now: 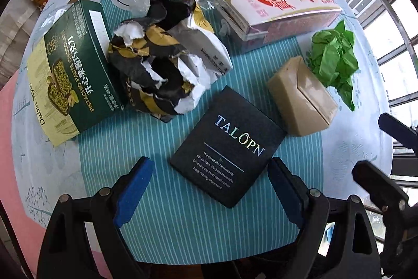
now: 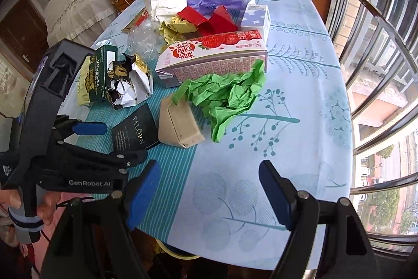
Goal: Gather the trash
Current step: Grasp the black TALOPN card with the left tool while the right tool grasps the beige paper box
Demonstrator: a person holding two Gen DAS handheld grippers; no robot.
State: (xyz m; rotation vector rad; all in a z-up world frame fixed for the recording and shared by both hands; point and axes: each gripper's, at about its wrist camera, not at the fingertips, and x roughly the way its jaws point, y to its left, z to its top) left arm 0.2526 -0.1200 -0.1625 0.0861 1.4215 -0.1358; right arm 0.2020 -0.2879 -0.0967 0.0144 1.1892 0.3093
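Hovering spread and empty, the left tongs [image 1: 210, 190] straddle the near end of a flat black box [image 1: 227, 148] lying on the table [image 2: 300, 122]. The right tongs [image 2: 209, 192], also spread, hang over bare cloth. The box looks light and stiff, probably best pinched across its narrow edges.

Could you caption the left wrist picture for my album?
Open left gripper hovers over a black TALOPN card amid table trash.
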